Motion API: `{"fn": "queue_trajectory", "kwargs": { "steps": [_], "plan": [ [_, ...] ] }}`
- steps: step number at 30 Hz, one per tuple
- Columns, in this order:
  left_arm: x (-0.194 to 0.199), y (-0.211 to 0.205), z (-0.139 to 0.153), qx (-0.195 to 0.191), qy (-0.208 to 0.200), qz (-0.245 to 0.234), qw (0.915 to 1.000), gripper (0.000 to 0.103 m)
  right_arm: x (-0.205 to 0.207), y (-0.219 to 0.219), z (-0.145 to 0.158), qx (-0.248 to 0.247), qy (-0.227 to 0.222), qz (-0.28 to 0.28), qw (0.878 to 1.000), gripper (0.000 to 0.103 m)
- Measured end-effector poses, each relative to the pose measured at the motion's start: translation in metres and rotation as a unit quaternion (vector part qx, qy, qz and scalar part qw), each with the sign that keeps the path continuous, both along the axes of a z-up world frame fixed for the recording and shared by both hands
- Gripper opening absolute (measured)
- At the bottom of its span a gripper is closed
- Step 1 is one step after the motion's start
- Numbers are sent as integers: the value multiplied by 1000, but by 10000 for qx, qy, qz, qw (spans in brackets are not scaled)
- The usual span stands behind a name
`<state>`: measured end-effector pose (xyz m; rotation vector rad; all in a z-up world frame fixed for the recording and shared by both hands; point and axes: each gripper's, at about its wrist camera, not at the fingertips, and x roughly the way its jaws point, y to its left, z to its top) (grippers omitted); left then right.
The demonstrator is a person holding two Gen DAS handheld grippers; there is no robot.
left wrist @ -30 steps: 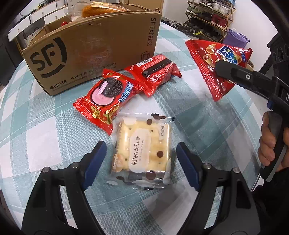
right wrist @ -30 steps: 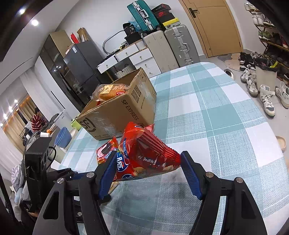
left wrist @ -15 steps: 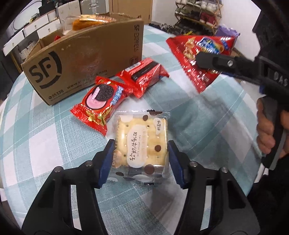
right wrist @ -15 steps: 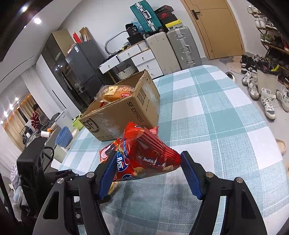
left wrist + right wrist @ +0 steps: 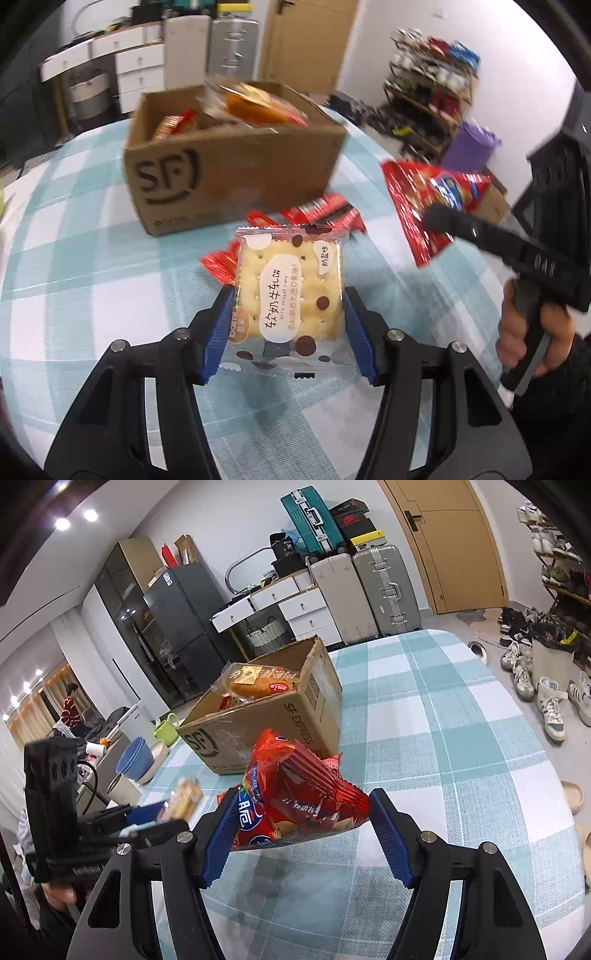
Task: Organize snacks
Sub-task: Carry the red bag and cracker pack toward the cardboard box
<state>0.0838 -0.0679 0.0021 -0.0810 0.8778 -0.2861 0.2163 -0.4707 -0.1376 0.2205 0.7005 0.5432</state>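
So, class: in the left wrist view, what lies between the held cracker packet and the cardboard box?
Red snack packets lie on the tablecloth between the cracker packet and the cardboard box, seen in the left wrist view.

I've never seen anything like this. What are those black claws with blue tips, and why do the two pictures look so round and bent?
No robot here: a person holds a hand tool in each hand, each with two fingers and a wide-angle camera looking along them. One picture comes from each tool. The left gripper is shut on a cracker packet, lifted off the checked tablecloth. The right gripper is shut on a red snack bag. Behind stands a cardboard box with snacks inside; more red packets lie beside it.
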Motion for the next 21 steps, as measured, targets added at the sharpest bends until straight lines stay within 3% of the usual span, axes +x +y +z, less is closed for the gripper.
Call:
{"fn": "queue_trajectory", "kwargs": {
  "steps": [7,21],
  "plan": [
    [7,31,16,-205,-182,466,9985,55,4,9,10,-1,-85,57,9999,71],
    [26,64,44,-315,-422,736,9959,55,22,27,27,-83,-251,133,9996,71]
  ]
}}
